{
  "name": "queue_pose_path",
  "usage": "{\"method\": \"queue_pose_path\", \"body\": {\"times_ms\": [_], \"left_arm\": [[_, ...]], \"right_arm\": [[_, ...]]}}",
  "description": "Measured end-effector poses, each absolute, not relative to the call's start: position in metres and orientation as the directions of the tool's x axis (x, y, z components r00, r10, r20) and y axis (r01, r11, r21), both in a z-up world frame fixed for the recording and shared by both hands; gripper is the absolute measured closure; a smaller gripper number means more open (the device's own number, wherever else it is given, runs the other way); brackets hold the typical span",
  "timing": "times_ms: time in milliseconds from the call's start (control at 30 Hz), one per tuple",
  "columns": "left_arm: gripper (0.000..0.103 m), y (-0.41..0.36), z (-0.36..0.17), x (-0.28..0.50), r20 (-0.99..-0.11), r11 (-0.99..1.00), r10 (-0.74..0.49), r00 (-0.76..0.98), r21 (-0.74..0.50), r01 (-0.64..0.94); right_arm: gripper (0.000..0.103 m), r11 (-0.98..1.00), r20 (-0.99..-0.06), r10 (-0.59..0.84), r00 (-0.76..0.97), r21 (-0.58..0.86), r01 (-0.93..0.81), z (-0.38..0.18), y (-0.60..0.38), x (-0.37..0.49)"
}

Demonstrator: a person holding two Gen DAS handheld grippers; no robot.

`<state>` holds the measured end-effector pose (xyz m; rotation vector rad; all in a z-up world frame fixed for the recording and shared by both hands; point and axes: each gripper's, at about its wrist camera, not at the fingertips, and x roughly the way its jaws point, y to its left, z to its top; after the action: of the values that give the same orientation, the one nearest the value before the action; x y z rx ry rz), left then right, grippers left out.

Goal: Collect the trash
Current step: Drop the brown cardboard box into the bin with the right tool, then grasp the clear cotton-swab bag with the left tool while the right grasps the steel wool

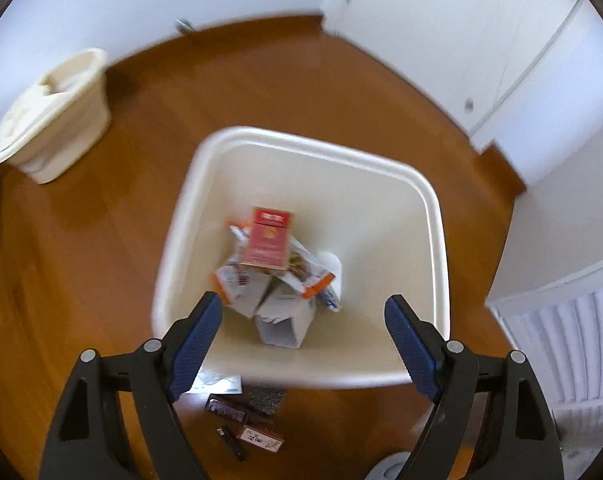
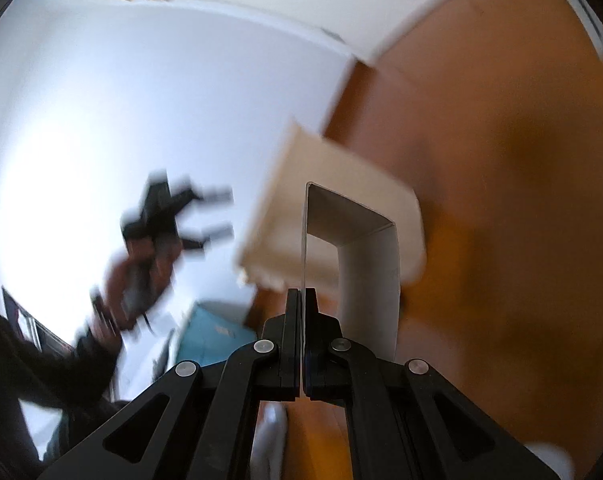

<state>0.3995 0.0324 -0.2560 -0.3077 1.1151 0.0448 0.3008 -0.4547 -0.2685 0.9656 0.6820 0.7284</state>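
My left gripper (image 1: 303, 304) hangs open over a white bin (image 1: 321, 140), nothing between its blue pads (image 1: 197, 344). Inside the bin lie a red box (image 1: 267, 240), orange-edged wrappers (image 1: 309, 276) and white cartons (image 1: 281, 320). In the right wrist view my right gripper (image 2: 302, 292) is shut on the thin wall of an open white carton (image 2: 369, 272), held up in front of the bin (image 2: 301, 168). A blurred hand (image 2: 137, 280) holds the left gripper (image 2: 229, 213) at the left.
Litter lies on the wooden floor near the bin: a white paper (image 1: 217, 384), a dark wrapper (image 1: 227, 406), a small labelled box (image 1: 261, 436). A lidded cream bin (image 1: 53, 120) stands left by the wall. A white radiator (image 1: 573, 340) is at right.
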Motion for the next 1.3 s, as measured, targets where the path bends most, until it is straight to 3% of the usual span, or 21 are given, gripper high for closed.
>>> {"method": "queue_pose_path", "body": {"times_ms": [133, 267, 400, 500, 700, 933, 1133, 1167, 1233, 1267, 1300], "left_arm": [[0.020, 0.064, -0.273, 0.336, -0.876, 0.927, -0.037, 0.481, -0.210, -0.311], [0.020, 0.096, -0.306, 0.303, -0.918, 0.868, -0.002, 0.397, -0.198, -0.455], [0.020, 0.110, -0.329, 0.287, -0.940, 0.828, -0.046, 0.338, -0.225, -0.514], [0.020, 0.111, -0.326, 0.287, -0.935, 0.843, -0.041, 0.352, -0.221, -0.491], [0.020, 0.120, -0.337, 0.283, -0.935, 0.850, -0.019, 0.354, -0.202, -0.487], [0.020, 0.130, -0.387, 0.266, -0.971, 0.850, -0.013, 0.239, -0.137, -0.508], [0.020, 0.134, -0.446, 0.279, -0.992, 0.897, -0.020, 0.127, -0.074, -0.437], [0.020, 0.131, -0.454, 0.286, -0.993, 0.914, -0.005, 0.117, -0.052, -0.403], [0.020, 0.114, -0.465, 0.303, -0.989, 0.963, 0.040, 0.145, 0.000, -0.268], [0.020, 0.103, -0.467, 0.310, -0.983, 0.982, 0.070, 0.171, 0.037, -0.187], [0.020, 0.089, -0.469, 0.316, -0.973, 0.993, 0.100, 0.207, 0.083, -0.087]], "right_arm": [[0.102, 0.432, -0.127, 0.786, 0.605, 0.814, -0.390, -0.198, -0.448, 0.336], [0.102, 0.490, -0.159, 0.792, 0.590, 0.741, -0.459, -0.151, -0.402, 0.396], [0.102, 0.590, -0.383, 0.796, 0.469, 0.664, -0.458, -0.152, -0.323, 0.471], [0.102, 0.639, -0.582, 0.767, 0.272, 0.651, -0.410, -0.191, -0.260, 0.523], [0.102, 0.704, -0.765, 0.642, 0.062, 0.555, -0.443, -0.244, -0.182, 0.549], [0.100, 0.736, -0.851, 0.525, 0.001, 0.453, -0.504, -0.258, -0.150, 0.542], [0.095, 0.755, -0.767, 0.609, 0.203, 0.482, -0.445, -0.226, -0.190, 0.514], [0.085, 0.754, -0.734, 0.625, 0.266, 0.480, -0.450, -0.211, -0.202, 0.504], [0.047, 0.732, -0.642, 0.674, 0.366, 0.509, -0.454, -0.189, -0.222, 0.478], [0.013, 0.719, -0.597, 0.693, 0.404, 0.529, -0.451, -0.181, -0.231, 0.466], [0.000, 0.706, -0.547, 0.708, 0.448, 0.549, -0.446, -0.175, -0.238, 0.454]]}}
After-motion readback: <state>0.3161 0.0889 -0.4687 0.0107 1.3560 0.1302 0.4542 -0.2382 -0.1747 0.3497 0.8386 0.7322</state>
